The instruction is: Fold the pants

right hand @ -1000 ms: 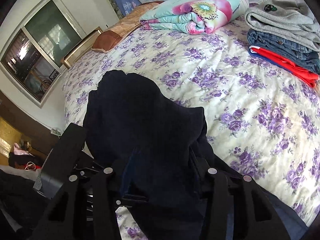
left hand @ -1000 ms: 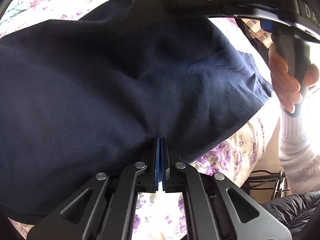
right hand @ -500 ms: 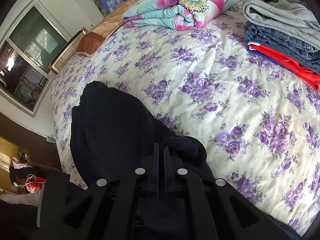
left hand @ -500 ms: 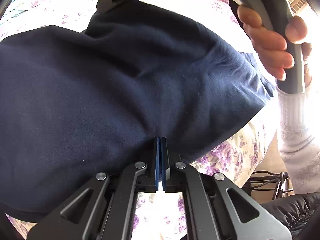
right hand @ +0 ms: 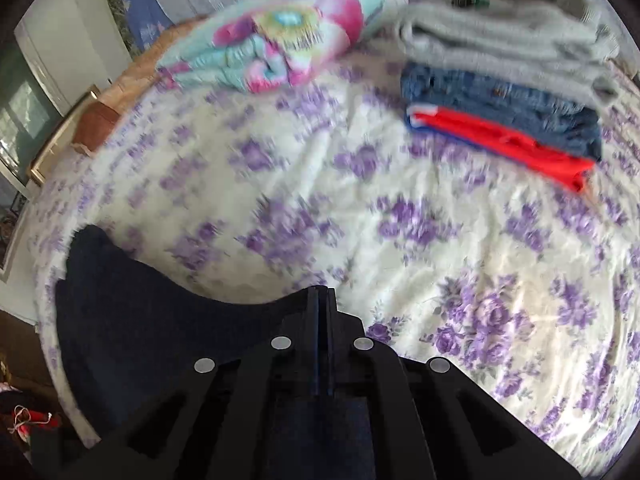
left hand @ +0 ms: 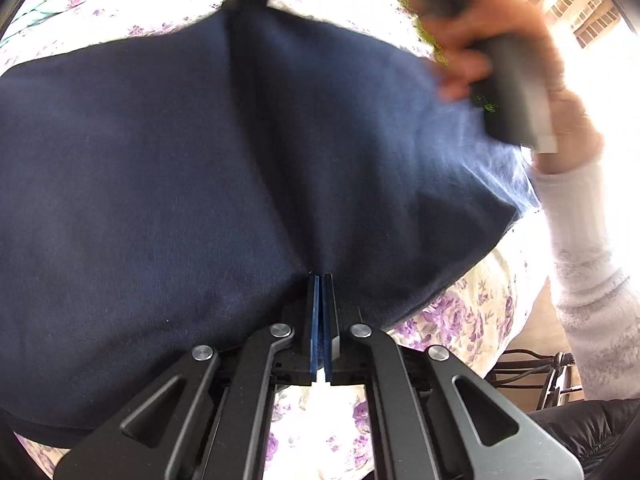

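So the dark navy soft-knit pants (left hand: pixel 208 184) are basically a big floppy sheet here. They look light and limp with zero stiffness, not slippery, nothing fragile, so my guess is they sag wherever they aren't held. Best bet is grabbing them at an edge or corner, hem or waistband, not mid-panel, or the fold goes lumpy.

The left gripper (left hand: pixel 321 300) has its jaws pressed together with the cloth edge pinched right at the tips, and the rest of the pants spreads out ahead of the jaws and off to both sides, draped over the purple-flowered bed sheet (left hand: pixel 452 320).

The right gripper (right hand: pixel 321 312) also has its jaws pressed together, and dark fabric sits right at the tips and trails off to the left of them (right hand: pixel 132 304). It looks like it's pinching the pants too, though the shot is blurry.

Well ahead of the right jaws sits a stack of folded clothes (right hand: pixel 500 96) and a rolled floral quilt (right hand: pixel 280 48).
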A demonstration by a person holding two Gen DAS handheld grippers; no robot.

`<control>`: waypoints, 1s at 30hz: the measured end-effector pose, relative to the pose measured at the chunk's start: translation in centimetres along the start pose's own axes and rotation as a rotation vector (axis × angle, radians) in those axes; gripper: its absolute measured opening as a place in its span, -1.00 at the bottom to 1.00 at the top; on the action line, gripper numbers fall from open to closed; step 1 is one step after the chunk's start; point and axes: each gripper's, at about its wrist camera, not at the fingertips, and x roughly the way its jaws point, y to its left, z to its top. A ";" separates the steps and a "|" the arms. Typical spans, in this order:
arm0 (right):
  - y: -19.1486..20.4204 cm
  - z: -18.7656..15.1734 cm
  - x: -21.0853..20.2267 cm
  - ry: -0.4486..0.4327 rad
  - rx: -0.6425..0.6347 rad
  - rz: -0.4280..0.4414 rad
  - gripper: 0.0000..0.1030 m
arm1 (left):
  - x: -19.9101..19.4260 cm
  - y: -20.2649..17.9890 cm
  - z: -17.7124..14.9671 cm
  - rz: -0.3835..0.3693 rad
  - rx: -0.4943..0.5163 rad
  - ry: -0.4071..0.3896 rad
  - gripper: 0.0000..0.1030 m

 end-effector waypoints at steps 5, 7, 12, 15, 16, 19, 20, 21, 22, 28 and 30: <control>-0.3 0.0 1.0 0.031 0.016 0.022 -0.76 | -0.2 0.2 0.0 -0.005 0.001 0.010 -0.98; -0.4 -0.1 -1.2 -0.008 0.023 0.031 -0.51 | -0.9 0.0 0.7 0.007 0.004 0.023 -0.98; -0.6 -3.9 -10.2 -0.189 0.013 0.000 0.00 | -4.7 0.0 4.3 0.120 0.016 -0.052 -0.97; -0.9 -9.3 -11.7 -0.186 0.021 -0.010 -0.56 | -4.9 0.3 8.2 0.091 -0.026 -0.032 -0.97; -0.9 -11.0 -11.5 -0.168 0.030 -0.013 -0.87 | -4.5 0.3 9.6 0.063 -0.037 -0.020 -0.97; -1.1 -15.9 -11.8 -0.158 0.069 -0.005 -0.94 | -2.2 -0.3 13.8 0.015 -0.013 0.010 -0.97; -1.1 -17.0 -12.0 -0.166 0.075 -0.023 -0.93 | -1.1 -0.2 14.9 0.018 -0.019 0.030 -0.97; -1.0 -17.9 -12.3 -0.169 0.080 -0.043 -0.93 | 0.2 -0.3 16.1 0.026 -0.027 0.056 -0.97; -1.0 -18.8 -12.4 -0.166 0.093 -0.055 -0.93 | 1.6 0.1 17.0 0.034 -0.044 0.084 -0.97; -3.8 -23.6 -9.0 -0.073 0.250 -0.058 -0.98 | 6.3 2.0 19.9 -0.002 -0.128 0.155 -0.97; -4.0 -24.2 -9.0 -0.111 0.277 -0.048 -0.99 | 6.5 2.5 20.1 -0.022 -0.152 0.157 -0.97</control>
